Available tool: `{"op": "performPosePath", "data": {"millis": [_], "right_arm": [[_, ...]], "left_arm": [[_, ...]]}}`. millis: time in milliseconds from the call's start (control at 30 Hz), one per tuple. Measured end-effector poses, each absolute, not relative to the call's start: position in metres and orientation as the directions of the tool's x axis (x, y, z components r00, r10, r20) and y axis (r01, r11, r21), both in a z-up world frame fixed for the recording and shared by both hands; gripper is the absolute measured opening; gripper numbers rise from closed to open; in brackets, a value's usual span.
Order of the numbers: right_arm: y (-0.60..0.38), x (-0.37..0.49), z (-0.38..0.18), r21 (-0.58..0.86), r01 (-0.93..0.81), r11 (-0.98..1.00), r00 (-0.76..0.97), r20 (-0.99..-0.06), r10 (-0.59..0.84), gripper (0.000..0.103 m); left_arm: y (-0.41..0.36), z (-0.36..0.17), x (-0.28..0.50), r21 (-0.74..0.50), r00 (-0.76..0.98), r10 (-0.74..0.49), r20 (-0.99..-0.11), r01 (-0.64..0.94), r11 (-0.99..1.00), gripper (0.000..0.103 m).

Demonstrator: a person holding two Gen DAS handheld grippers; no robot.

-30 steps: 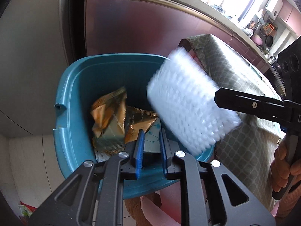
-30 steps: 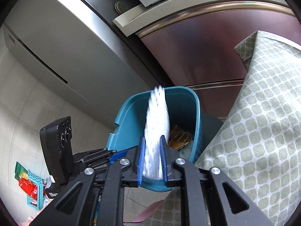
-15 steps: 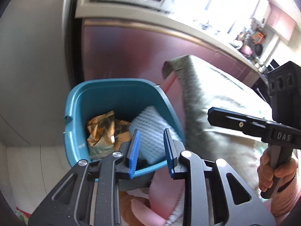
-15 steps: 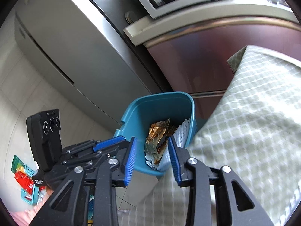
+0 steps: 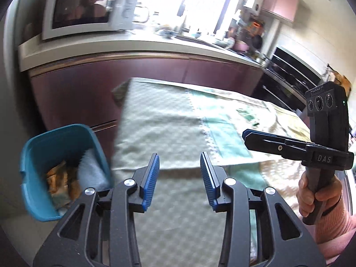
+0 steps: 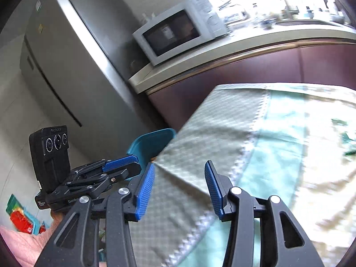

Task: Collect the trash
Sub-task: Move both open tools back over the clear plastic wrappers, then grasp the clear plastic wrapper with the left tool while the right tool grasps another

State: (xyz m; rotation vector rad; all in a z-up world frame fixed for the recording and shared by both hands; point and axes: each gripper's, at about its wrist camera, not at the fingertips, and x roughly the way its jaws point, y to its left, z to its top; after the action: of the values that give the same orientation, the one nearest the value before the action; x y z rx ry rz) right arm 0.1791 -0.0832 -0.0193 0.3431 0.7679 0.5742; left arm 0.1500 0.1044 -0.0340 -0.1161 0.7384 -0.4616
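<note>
A teal trash bin stands beside the table at lower left; its rim also shows in the right wrist view. Inside lie a white foam sheet and gold wrappers. My left gripper is open and empty above the table's near edge, to the right of the bin. My right gripper is open and empty over the table; it also shows in the left wrist view. Small green scraps lie far out on the cloth.
The table wears a pale green patterned cloth. Behind it runs a maroon counter with a white microwave. A grey fridge stands at the left. Red and green packets lie on the floor.
The white foam sheet left my right gripper and dropped into the bin. Both grippers opened wide and swung up and right, from over the bin to over the table.
</note>
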Motion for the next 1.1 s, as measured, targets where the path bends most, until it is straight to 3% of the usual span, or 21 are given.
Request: {"op": "performPosePath", "data": {"millis": [100, 367, 700, 1100], "right_arm": [[-0.118, 0.161, -0.017, 0.466, -0.306, 0.830, 0.633, -0.552, 0.543, 0.049], [-0.215, 0.115, -0.023, 0.441, -0.127, 0.889, 0.730, -0.565, 0.385, 0.050], [-0.327, 0.083, -0.037, 0.439, 0.113, 0.892, 0.784, -0.590, 0.191, 0.054], [-0.373, 0.085, -0.073, 0.496, 0.179, 0.850, 0.759, -0.619, 0.202, 0.055]], "left_arm": [[0.069, -0.031, 0.152, -0.275, 0.615, -0.491, -0.617, 0.417, 0.867, 0.045], [-0.037, -0.025, 0.164, -0.275, 0.513, -0.573, -0.639, 0.544, 0.793, 0.046], [-0.145, -0.056, 0.229, -0.307, 0.396, -0.567, -0.723, 0.551, 0.776, 0.045], [-0.201, -0.075, 0.282, -0.325, 0.347, -0.534, -0.771, 0.507, 0.798, 0.048]]}}
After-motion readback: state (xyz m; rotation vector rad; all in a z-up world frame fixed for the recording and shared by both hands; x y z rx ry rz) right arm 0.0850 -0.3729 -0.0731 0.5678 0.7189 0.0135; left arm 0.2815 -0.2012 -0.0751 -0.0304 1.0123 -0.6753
